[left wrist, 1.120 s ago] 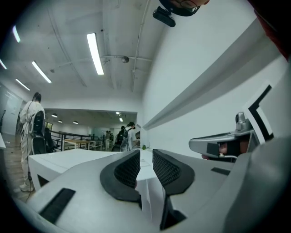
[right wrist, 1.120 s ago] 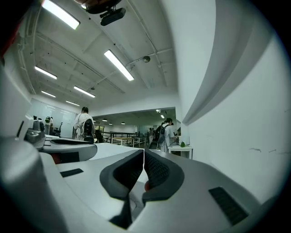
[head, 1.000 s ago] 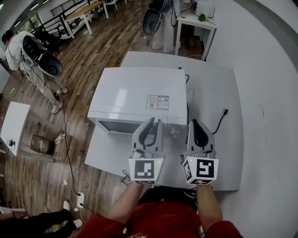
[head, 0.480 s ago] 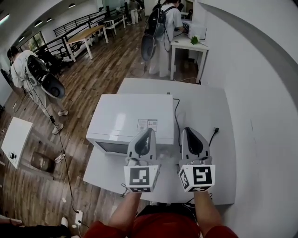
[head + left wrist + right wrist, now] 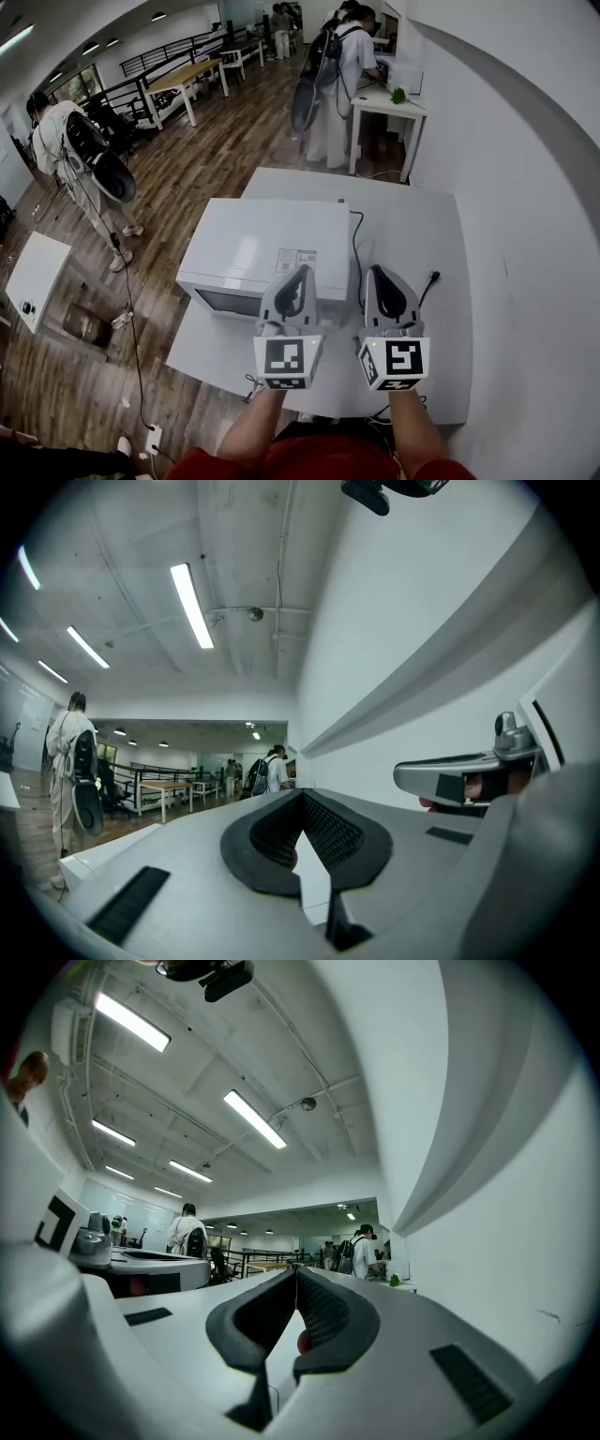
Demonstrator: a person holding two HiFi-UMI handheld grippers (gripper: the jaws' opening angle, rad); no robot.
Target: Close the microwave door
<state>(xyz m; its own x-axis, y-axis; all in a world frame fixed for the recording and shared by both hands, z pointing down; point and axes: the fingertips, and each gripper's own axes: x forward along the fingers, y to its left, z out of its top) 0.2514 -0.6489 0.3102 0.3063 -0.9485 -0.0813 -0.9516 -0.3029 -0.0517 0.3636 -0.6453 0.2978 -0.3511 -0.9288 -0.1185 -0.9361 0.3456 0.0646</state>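
Note:
The white microwave (image 5: 272,248) stands on a white table (image 5: 412,220), and its door with the dark window (image 5: 228,302) lies flush against the front. Both grippers hover side by side over the microwave's near right corner and point away from me. My left gripper (image 5: 302,272) is shut with nothing in it, its meshed pads meeting at the tip (image 5: 302,795). To its right, over the table beside the microwave, my right gripper (image 5: 376,273) is also shut and empty (image 5: 296,1273). Neither touches the microwave.
A black cable with a plug (image 5: 432,277) lies on the table right of the microwave. A white wall (image 5: 525,216) runs along the right. Beyond the table a person with a backpack (image 5: 328,75) stands at a desk. On the left are another person (image 5: 66,150) and a small white table (image 5: 33,272).
Both grippers have risen and sit higher over the microwave's corner. The left jaws have come together. The microwave has not moved.

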